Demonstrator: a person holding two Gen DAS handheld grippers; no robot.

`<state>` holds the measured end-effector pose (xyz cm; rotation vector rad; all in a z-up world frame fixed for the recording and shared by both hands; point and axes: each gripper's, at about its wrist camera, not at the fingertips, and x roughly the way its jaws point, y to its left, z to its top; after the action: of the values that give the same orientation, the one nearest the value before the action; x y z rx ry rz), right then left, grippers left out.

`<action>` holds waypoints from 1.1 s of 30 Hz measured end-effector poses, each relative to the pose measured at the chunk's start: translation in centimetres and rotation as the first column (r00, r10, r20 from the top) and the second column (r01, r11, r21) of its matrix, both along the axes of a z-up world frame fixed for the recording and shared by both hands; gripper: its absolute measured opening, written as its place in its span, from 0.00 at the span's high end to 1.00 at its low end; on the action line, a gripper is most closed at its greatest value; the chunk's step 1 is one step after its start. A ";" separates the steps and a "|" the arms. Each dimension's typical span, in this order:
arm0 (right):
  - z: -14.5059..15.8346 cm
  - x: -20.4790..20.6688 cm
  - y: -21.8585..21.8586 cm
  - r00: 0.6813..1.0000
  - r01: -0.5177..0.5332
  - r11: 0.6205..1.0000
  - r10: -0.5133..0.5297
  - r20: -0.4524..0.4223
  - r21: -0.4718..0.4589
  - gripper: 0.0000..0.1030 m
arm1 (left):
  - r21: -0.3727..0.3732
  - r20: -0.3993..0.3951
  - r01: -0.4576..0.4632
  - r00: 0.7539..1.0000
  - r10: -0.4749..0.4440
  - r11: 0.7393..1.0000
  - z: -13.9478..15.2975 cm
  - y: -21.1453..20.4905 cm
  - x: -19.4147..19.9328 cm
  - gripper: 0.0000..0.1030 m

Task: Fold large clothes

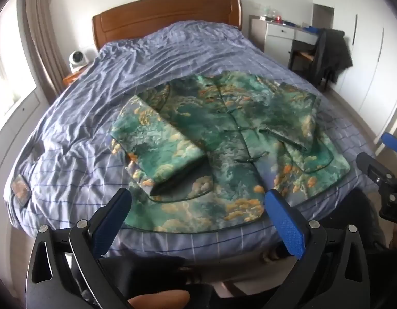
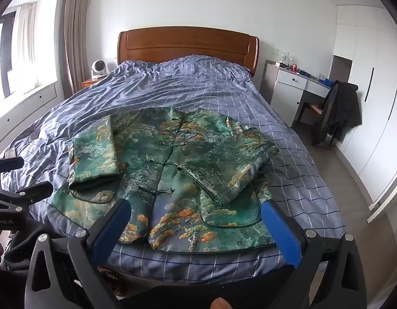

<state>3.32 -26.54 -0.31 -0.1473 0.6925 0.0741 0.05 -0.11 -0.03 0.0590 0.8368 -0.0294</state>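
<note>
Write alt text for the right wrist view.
A green jacket with orange cloud patterns lies front up on a bed's blue checked cover, both sleeves folded in over its body. The right gripper hangs open above the near hem, holding nothing; the left gripper shows at the left edge.

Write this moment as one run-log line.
left gripper: open, empty | right gripper: open, empty | jacket: flat on bed, both sleeves folded in

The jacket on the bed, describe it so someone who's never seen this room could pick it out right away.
Start at the bed with the wooden headboard and blue checked cover. Near its foot lies the jacket, front up, both sleeves folded in. It alone is green with orange cloud shapes and knot buttons down the middle; the dark coat hangs on a chair beside the bed.
</note>
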 end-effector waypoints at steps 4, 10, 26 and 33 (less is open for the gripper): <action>-0.1 0.1 0.0 0.999 0.000 1.000 0.000 0.035 0.000 0.00 | -0.011 -0.022 -0.005 1.000 0.005 1.000 -0.3 0.5 0.3 0.00; -0.2 0.2 0.1 1.000 -0.002 1.000 0.002 0.019 -0.004 0.00 | 0.008 -0.025 -0.018 1.000 0.018 1.000 -0.5 0.2 0.6 0.00; -0.3 0.6 0.3 1.000 0.001 1.000 -0.001 -0.001 -0.005 0.00 | 0.001 -0.018 -0.038 0.999 0.038 0.999 -0.7 0.7 0.3 0.00; 0.0 0.3 0.4 1.000 0.001 1.000 -0.001 0.004 -0.006 0.00 | 0.004 -0.020 -0.039 0.999 0.039 0.999 -0.7 0.8 0.3 0.00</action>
<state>3.63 -26.19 -0.33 -0.1532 0.6884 0.0710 0.36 0.70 -0.74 0.0457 0.8576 0.0083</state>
